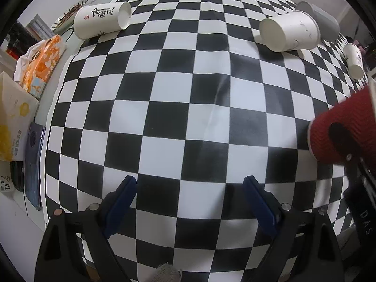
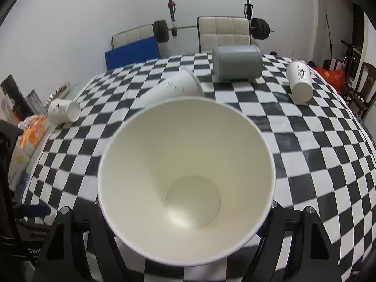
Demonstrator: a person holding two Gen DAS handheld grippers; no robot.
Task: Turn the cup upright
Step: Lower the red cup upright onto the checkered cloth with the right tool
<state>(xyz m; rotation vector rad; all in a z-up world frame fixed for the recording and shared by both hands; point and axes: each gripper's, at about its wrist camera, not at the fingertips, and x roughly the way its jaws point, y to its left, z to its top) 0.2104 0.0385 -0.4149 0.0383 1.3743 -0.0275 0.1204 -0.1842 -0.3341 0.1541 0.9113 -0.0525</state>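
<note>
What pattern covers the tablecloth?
Black-and-white checks on the tablecloth, clearest in the left wrist view.

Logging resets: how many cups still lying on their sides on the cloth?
4: calligraphy cup far left, plain white cup centre back, grey cup behind it, printed cup far right. Right gripper holds the red cup; none seem hidden.

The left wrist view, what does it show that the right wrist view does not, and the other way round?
Only the left view: the red cup seen from outside, held on its side by the right gripper, the open left gripper, and a phone. Only the right view: that cup's white inside, a barbell. Both: the checkered cloth, the grey cup lying down.
</note>
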